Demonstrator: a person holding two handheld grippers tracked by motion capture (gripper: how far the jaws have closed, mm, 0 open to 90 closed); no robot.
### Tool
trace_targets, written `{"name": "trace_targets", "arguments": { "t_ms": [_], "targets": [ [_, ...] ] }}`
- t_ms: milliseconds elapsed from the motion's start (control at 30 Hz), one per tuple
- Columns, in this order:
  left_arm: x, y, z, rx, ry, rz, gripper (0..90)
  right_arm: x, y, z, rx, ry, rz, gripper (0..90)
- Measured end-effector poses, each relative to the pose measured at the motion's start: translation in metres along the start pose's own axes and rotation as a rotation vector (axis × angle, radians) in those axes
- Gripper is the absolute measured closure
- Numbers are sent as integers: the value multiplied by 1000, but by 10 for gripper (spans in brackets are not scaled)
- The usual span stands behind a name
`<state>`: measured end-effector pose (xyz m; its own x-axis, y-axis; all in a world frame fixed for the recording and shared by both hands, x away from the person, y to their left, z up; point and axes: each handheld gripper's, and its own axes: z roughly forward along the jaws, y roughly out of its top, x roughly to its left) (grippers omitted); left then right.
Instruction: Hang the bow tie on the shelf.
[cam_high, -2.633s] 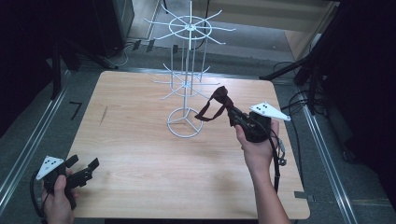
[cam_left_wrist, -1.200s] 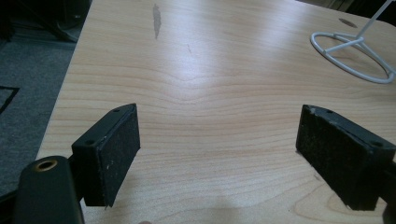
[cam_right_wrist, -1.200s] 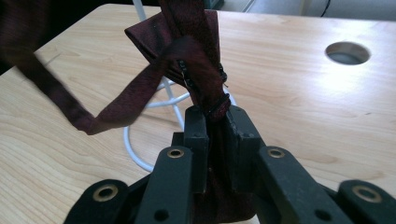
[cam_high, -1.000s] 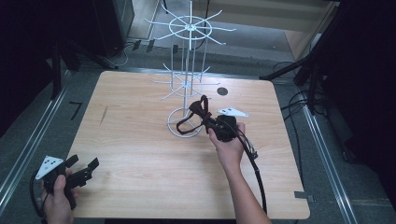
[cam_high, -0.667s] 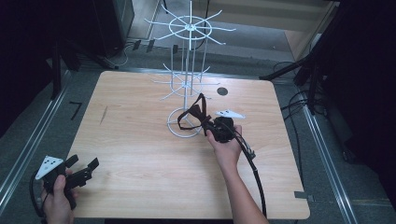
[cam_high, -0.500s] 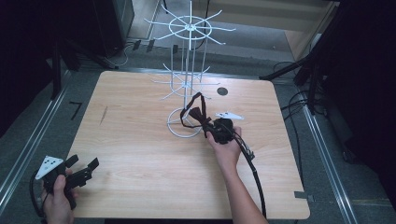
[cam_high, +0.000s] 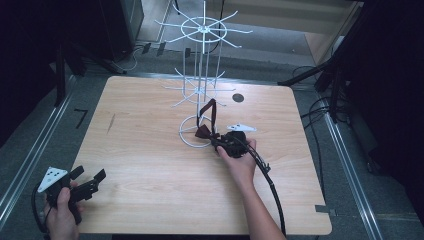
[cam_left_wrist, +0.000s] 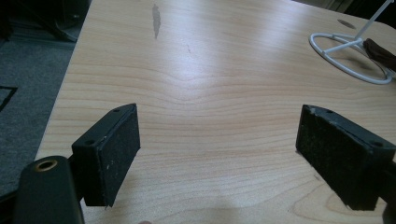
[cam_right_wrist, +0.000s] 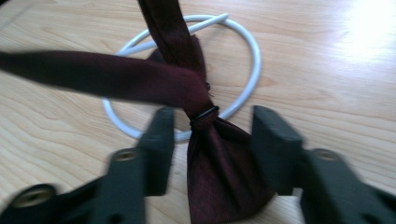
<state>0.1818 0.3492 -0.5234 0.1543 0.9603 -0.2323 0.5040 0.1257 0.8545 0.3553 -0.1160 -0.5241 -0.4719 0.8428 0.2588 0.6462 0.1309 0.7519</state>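
Bow tie now lies on the desk at the rack's base ring; we've brought it down, right gripper jaws spread, seemingly released. Left gripper idles, jaws apart.

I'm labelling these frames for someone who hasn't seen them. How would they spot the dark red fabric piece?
Start at the white wire rack standing on the wooden table. At its ring-shaped base lies a dark red bow tie, its strap rising toward the rack. It is the only cloth item, lying between the right gripper's open jaws.
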Motion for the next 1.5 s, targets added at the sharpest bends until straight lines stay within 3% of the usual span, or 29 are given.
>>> {"name": "trace_targets", "arguments": {
  "t_ms": [100,400,767,1500],
  "targets": [
    [0,0,0,-1,-2,-1,145,-2,-1,-6,13,-31,-8,332],
    [0,0,0,-2,-2,0,146,-8,-16,-32,34,-29,-21,203],
    [0,0,0,4,2,6,146,-30,-35,-84,-32,-52,2,187],
    [-1,0,0,0,6,4,146,-68,-75,-140,-81,-116,56,188]
  ]
}}
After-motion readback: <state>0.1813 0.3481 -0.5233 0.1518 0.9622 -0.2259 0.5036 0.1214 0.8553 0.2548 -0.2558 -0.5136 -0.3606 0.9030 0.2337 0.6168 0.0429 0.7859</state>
